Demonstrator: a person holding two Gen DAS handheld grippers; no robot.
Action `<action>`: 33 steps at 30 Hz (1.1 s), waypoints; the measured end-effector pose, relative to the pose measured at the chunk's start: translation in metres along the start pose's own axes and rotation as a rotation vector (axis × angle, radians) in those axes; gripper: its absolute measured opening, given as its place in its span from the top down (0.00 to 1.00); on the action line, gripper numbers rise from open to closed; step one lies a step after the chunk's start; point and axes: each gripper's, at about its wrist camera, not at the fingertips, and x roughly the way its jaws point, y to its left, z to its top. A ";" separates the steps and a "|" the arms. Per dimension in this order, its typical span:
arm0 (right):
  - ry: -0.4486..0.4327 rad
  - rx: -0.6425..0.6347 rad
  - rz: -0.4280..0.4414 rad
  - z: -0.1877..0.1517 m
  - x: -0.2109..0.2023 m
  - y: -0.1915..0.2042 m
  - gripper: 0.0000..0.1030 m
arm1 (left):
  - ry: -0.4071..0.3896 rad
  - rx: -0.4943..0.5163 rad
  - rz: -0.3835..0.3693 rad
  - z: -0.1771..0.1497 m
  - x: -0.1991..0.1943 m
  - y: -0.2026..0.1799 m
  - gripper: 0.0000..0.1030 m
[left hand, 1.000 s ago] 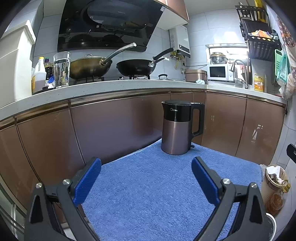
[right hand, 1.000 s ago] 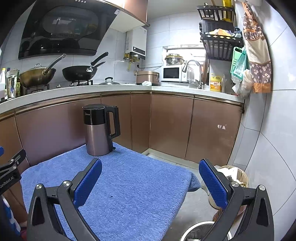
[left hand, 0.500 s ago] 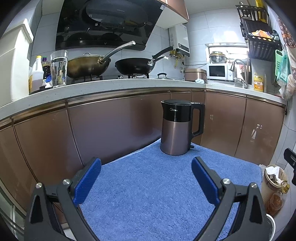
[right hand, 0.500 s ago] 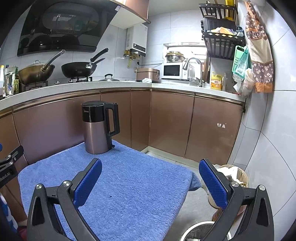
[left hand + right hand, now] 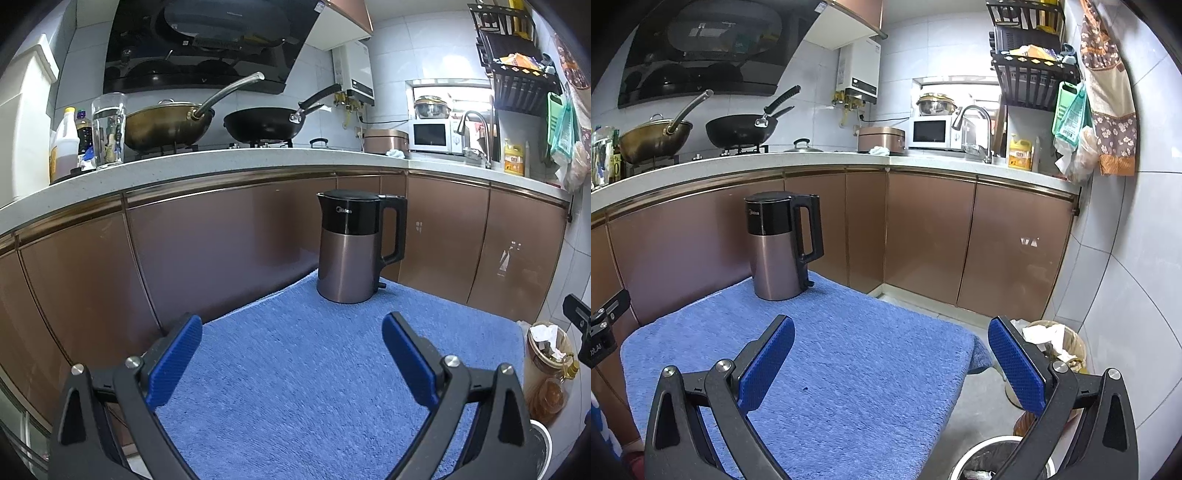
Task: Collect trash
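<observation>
Both the left gripper (image 5: 291, 345) and right gripper (image 5: 891, 349) hover spread wide and empty over a blue-towelled table (image 5: 849, 354) bearing only a kettle (image 5: 779, 245); no loose trash shows there, so scanning toward the floor-side wastebasket (image 5: 1058, 339) seems wisest.

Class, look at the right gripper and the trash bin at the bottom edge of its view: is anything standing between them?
Nothing visible does. The right gripper is open and empty above the blue towel's edge, and the trash bin sits directly below on bare floor, with only air between.
</observation>
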 end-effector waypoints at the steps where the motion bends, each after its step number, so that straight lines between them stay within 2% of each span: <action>1: 0.002 0.002 -0.002 0.000 0.000 -0.001 0.00 | -0.001 0.002 -0.001 0.000 0.001 0.000 0.04; 33: 0.024 -0.008 -0.014 -0.005 0.003 0.002 0.00 | 0.014 0.007 -0.040 -0.001 0.003 0.001 0.04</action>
